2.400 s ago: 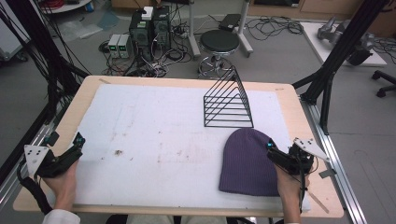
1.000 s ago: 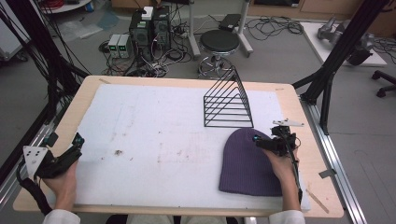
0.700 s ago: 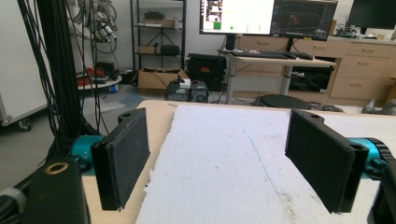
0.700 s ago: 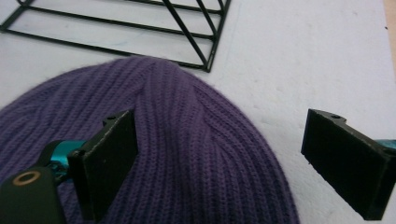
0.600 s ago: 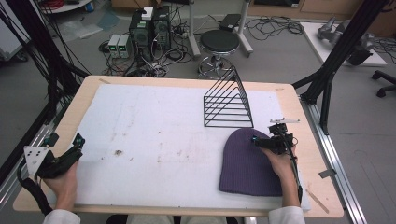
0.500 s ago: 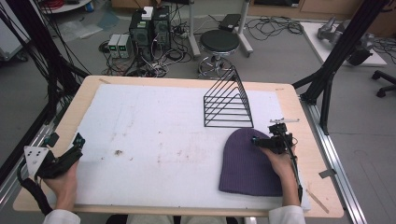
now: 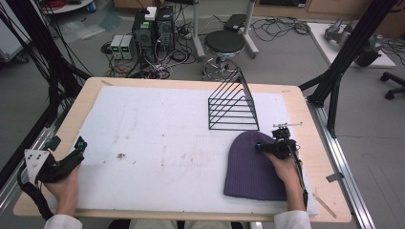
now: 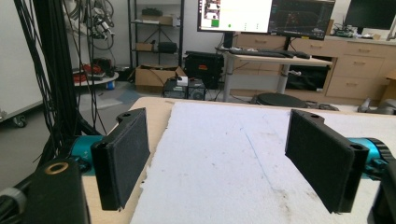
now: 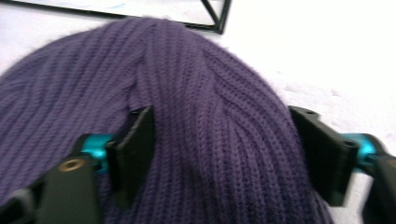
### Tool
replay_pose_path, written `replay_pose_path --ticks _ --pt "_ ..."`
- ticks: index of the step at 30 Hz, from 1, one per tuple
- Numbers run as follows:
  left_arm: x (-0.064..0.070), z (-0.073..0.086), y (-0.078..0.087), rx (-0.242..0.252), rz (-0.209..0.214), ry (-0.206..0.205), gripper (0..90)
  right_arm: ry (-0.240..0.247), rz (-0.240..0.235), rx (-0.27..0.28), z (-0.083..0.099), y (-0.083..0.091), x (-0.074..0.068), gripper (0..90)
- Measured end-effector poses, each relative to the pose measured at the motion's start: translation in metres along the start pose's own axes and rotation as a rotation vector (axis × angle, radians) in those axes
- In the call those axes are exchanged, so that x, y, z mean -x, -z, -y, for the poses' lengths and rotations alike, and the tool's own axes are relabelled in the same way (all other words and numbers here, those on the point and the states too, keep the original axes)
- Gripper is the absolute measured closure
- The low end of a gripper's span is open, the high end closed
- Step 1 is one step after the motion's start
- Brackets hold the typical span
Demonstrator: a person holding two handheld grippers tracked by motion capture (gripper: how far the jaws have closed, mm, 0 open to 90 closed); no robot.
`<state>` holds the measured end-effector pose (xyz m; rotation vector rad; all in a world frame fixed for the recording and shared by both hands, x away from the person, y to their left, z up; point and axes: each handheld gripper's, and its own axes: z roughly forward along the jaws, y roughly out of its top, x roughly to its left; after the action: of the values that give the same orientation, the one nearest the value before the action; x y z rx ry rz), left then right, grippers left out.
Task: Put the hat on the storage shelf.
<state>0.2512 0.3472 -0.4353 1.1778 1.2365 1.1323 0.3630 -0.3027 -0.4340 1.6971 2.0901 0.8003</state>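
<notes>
A purple knit beanie [image 7: 248, 171] lies flat on the white mat [image 7: 167, 129] at the table's front right, its crown toward the black wire rack [image 7: 234, 107]. My right gripper [image 7: 261, 147] rests low on the crown, pointing left. In the right gripper view it [image 9: 224, 154] is open. Its jaws straddle the rounded top of the beanie [image 9: 187, 93]: one presses into the knit and the other sits at the hat's edge. My left gripper [image 7: 79, 147] is held at the table's left edge. It [image 8: 224, 163] is open, with bare mat [image 8: 219, 135] between its jaws.
The wire rack stands just behind the beanie, and one corner of it [image 9: 217, 18] is close ahead of the right jaws. The wooden table rim [image 7: 296, 109] frames the mat. A small wooden stick [image 7: 327, 205] lies at the front right corner. A stool [image 7: 224, 43] and computers stand on the floor beyond the table.
My right gripper has moved from the table's right edge up and left onto the beanie's crown, then settled there. The left gripper has not moved.
</notes>
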Motion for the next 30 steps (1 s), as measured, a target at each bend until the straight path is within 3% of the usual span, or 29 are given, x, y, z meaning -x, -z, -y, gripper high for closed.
replay_pose_path --ticks 1,2,3,5,9,16,19,26,30 --pt "0.000 0.000 0.000 0.000 0.000 0.000 21.8 0.000 -0.003 0.003 0.000 0.001 -0.001 35.2" --pt "0.000 0.000 0.000 -0.001 0.000 0.000 21.8 0.000 -0.003 0.003 0.000 0.001 -0.001 35.2" --pt "0.000 0.000 0.000 0.000 0.001 0.001 21.8 -0.003 -0.026 0.003 0.001 0.002 -0.001 48.3" --pt "0.000 0.000 0.000 -0.001 0.000 0.001 21.8 -0.020 -0.057 0.001 0.001 0.003 -0.001 60.5" --pt "0.000 0.000 0.000 0.000 -0.001 0.000 21.9 -0.070 -0.105 0.005 0.001 0.003 0.002 71.1" --pt "-0.001 0.000 0.000 0.002 0.001 0.005 22.1 -0.035 -0.070 0.030 0.002 0.007 -0.003 75.0" --pt "-0.001 0.000 0.000 0.002 0.002 0.008 22.2 -0.046 -0.082 0.060 0.004 0.012 -0.003 75.0" --pt "0.000 0.000 -0.001 0.003 0.015 0.016 22.2 -0.026 -0.092 0.219 0.013 0.036 -0.007 74.5" --pt "0.001 0.001 -0.002 0.004 0.033 0.015 22.5 0.041 -0.064 0.316 0.016 0.050 -0.015 74.4"
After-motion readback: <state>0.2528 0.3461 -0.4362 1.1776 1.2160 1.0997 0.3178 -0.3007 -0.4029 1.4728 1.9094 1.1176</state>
